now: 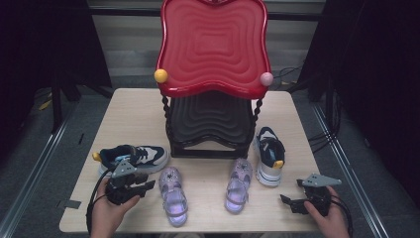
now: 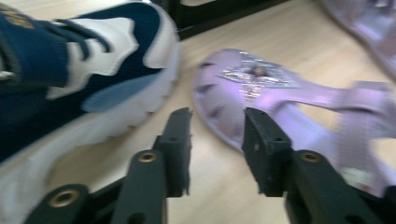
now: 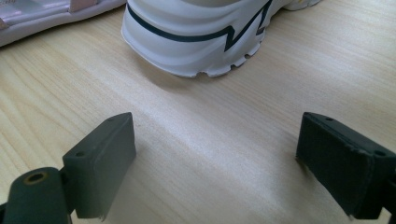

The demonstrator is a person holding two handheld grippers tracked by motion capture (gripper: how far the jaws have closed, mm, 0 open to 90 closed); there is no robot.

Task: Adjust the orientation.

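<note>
Jaws: the left gripper (image 2: 215,128) has its two black jaws a bit apart, nothing between them, just bare tabletop in the gap.
Sandal: glossy lilac plastic sandal (image 2: 280,100) with a glittery silver patch on top lies just past the right jaw (toe end closest to it, not touching as far as I can tell).
Sneaker: navy and white sneaker (image 2: 79,79) with a chunky white sole sits to the left, near the sandal.
Table: light wooden table (image 2: 219,186) under everything.
Focus: whole shot's kinda blurry.
</note>
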